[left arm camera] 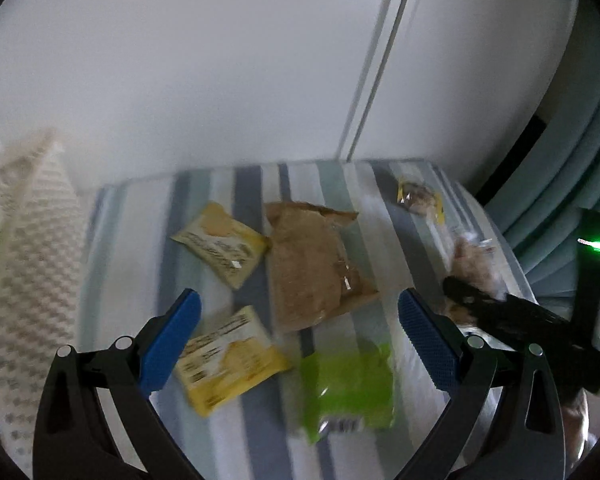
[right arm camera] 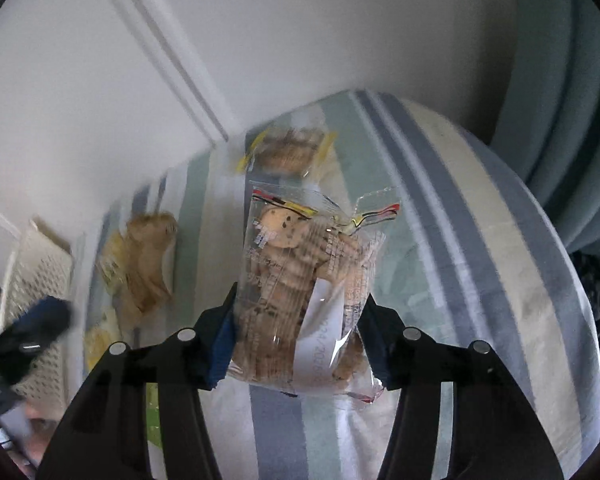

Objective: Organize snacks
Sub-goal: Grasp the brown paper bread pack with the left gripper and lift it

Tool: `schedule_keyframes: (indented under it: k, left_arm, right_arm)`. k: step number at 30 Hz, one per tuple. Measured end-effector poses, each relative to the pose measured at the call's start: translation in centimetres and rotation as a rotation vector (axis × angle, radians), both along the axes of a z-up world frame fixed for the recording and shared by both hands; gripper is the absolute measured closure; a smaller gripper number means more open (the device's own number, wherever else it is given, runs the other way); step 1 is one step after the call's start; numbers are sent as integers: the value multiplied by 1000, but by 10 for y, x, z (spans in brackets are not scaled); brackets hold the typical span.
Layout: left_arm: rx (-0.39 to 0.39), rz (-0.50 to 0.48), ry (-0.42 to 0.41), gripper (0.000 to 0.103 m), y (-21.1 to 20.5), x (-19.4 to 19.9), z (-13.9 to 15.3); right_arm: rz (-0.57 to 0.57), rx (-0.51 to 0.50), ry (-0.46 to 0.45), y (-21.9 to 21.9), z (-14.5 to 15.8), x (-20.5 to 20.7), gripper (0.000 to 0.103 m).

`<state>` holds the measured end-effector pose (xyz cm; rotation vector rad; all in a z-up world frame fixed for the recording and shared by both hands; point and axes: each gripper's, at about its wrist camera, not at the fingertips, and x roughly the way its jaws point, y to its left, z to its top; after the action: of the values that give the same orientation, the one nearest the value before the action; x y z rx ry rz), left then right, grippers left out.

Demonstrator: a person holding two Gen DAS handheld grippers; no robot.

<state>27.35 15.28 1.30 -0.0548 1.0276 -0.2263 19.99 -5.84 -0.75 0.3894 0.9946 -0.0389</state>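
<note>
- Right gripper (right arm camera: 298,344): fingers (right arm camera: 222,344) clamped on the lower part of the clear cookie bag (right arm camera: 300,276); the bag stands up between them, its top seal free.
- Left gripper (left arm camera: 298,332): fingers (left arm camera: 172,336) spread wide, holding nothing, hovering over the striped cloth (left arm camera: 260,420).
- Landmark is the brown packet (left arm camera: 316,268) mid-cloth. Beside it on the basket side: one yellow packet (left arm camera: 222,244); nearer the left gripper: a second yellow packet (left arm camera: 228,360) and a green packet (left arm camera: 348,384). Beyond it, toward the wall: a small yellow-edged cookie pack (left arm camera: 420,198).
- White lattice basket (left arm camera: 28,280) sits at the cloth's edge, well apart from the brown packet. Probable destination, not confirmed.
- Cookie bag looks off the cloth in the right wrist view; contact underneath is hidden.
- Judgement: carry step. Keep squeeze light (cookies crumble, film slips) and the bag upright.
- Frames blurred; labels unreadable.
</note>
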Motion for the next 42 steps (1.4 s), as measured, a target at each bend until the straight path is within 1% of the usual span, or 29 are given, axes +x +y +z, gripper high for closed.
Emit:
schedule_keyframes:
  k: [2,5,7,8,10,12,13,14,18,21,22,23,24,26,27,29,31,38,42]
  left_arm:
    - [18,-4,25,3,-8,8,-9]
    - [60,-2,48,3,-20,19,-21]
    - [58,4,64,3,-24,25,-27]
    - [47,6,73,3,-25,28,-29]
    - [47,7,90,3,-26,35,-34]
    - [58,0,107,8,-31,42,-41]
    - [65,-6,114,14,-34,43,-43]
    - [70,-11,121,16,-36,46,-46]
    - [68,-10,142,17,-38,52,-57]
    - [101,-22,125,18,-44,52,-59]
    - [112,-25,121,21,-47,52,-60]
    - [119,-28,114,27,-48,51,-59]
    - [123,-29,105,28,-50,50,-59]
    - [116,-22,101,36,-51,50,-58]
    - [110,-18,98,38,-58,51,-62]
    - [96,-7,91,44,-57,48,-59]
    - [77,-3,88,46,-50,43,-54]
    - [24,-9,45,47,-42,20,-30]
    - [13,-16,4,47,-41,12,-6]
  right_arm:
    - [-8,7,-6,-14,-2,0,48]
    - [40,3,-14,-8,0,-1,48]
    - [61,-11,-24,-3,4,-4,48]
    - [67,-15,-27,7,3,4,48]
    - [72,-7,-37,6,4,3,48]
    - [63,-8,-43,2,3,5,48]
    - [58,-9,-47,1,3,6,48]
    - [55,-10,-51,0,2,8,48]
    - [47,-2,-56,-6,7,1,48]
    - [40,2,-59,-7,8,0,48]
    - [39,2,-60,-7,8,1,48]
    - [38,1,-61,-7,9,0,48]
    - [38,2,-62,-7,9,0,48]
    - [36,6,-63,-8,9,0,48]
    - [33,8,-63,-9,9,0,48]
    - [24,12,-64,-11,9,0,48]
    - [14,14,-67,-14,9,-1,48]
    - [-2,34,-67,-19,8,-1,48]
    - [-2,36,-73,-19,10,-2,48]
